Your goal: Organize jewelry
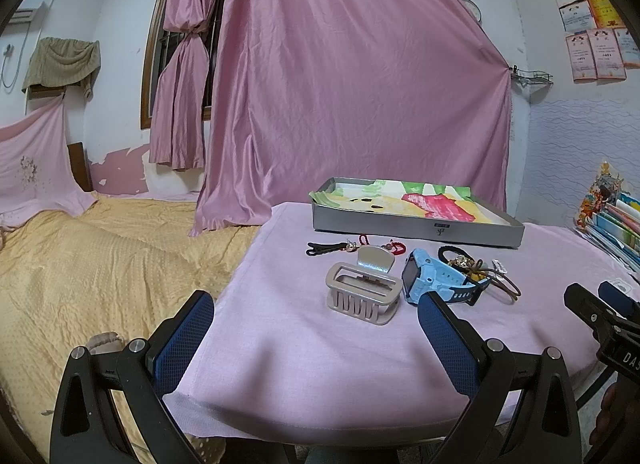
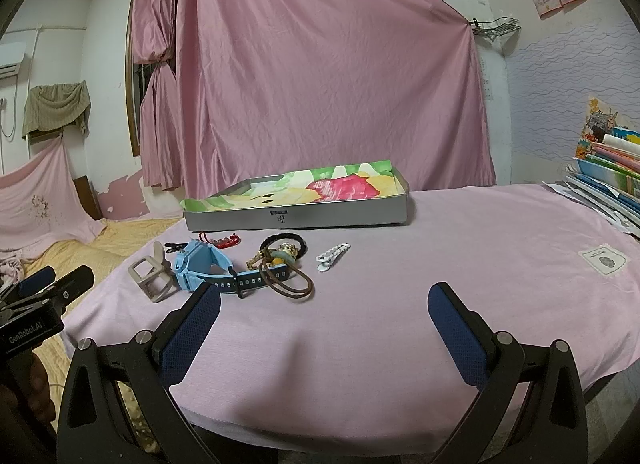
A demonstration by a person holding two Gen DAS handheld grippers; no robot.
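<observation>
Nearest the cameras, the left gripper (image 1: 316, 314) was held wide open above the near edge of the pink-clothed worktop (image 1: 320, 364), nothing caught between its blue-padded fingers (image 1: 188, 328). The right gripper (image 2: 324, 306) was likewise spread wide and empty. Just beyond the left gripper, a beige plastic claw hair clip (image 1: 362, 292) was seen lying on the cloth, with a light-blue child's smartwatch (image 1: 428, 278) touching it on the right. A brown elastic hair tie (image 2: 290, 284) and a black hair band with gold beads (image 2: 286, 248) were bunched against the watch strap; a small white chain-shaped clip (image 2: 332, 256) lay apart to the right. Further back, a red beaded bracelet (image 2: 226, 241) and a black hair clip (image 1: 324, 248) were spotted. Behind them, a shallow grey tray lined with colourful painted paper (image 2: 340, 214) was set.
</observation>
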